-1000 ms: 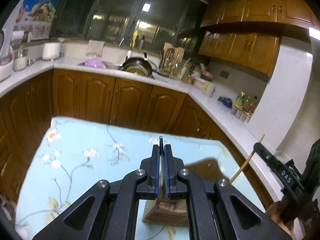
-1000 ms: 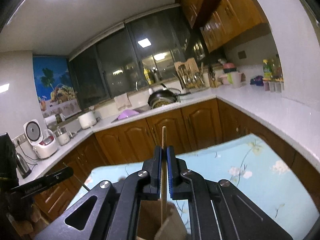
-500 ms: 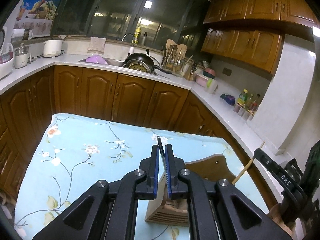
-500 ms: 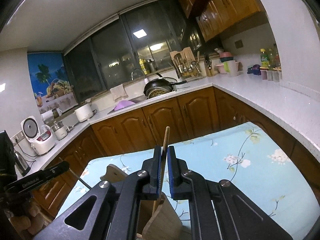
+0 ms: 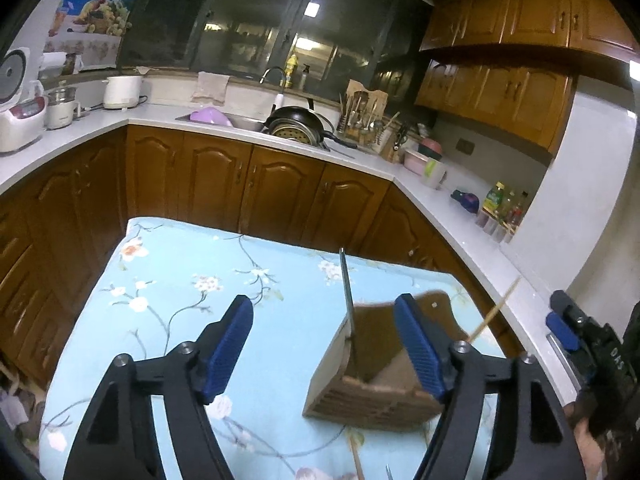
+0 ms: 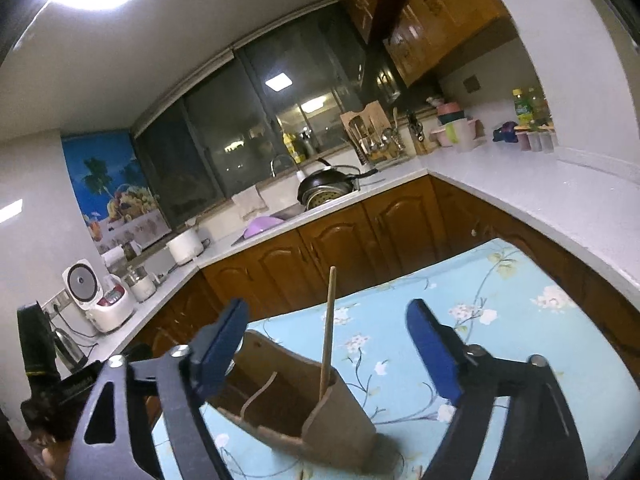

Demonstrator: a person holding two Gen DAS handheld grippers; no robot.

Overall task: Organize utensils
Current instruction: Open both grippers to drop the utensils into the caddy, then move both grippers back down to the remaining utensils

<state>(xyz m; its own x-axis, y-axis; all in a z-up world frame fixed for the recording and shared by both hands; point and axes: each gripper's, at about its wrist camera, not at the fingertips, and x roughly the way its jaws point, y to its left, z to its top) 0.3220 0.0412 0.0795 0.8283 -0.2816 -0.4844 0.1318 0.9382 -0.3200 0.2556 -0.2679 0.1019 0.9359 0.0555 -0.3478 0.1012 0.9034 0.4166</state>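
While my left gripper (image 5: 324, 344) hangs over the wooden holder (image 5: 376, 376), its blue pads are spread wide and nothing sits between them. Look at that: a thin dark metal utensil (image 5: 346, 300) stands upright in the holder's left slot, its tip poking up past the far edge of the holder, free of either pad. My left pad (image 5: 228, 348) is well off to the holder's left, over the flowered blue tablecloth (image 5: 180, 280); the right pad overlaps the holder's right side from this angle, and I cannot tell if it touches.

Over on the other side, my right gripper (image 6: 326, 344) is spread wide too, gripping nothing. Between its pads a wooden chopstick (image 6: 329, 320) stands in the holder (image 6: 304, 412), leaning slightly, planted in the compartment at the holder's right end as this camera sees it. It is clear of both pads. From the left wrist view the same chopstick (image 5: 494, 310) shows as a pale stick slanting up beyond the holder's right side, with my right gripper (image 5: 576, 336) just beyond it.

Behind the holder, past the tablecloth's far edge, run brown cabinets (image 5: 256, 188) under a white counter (image 5: 472, 240), with a black pan (image 5: 298, 124) by the sink.
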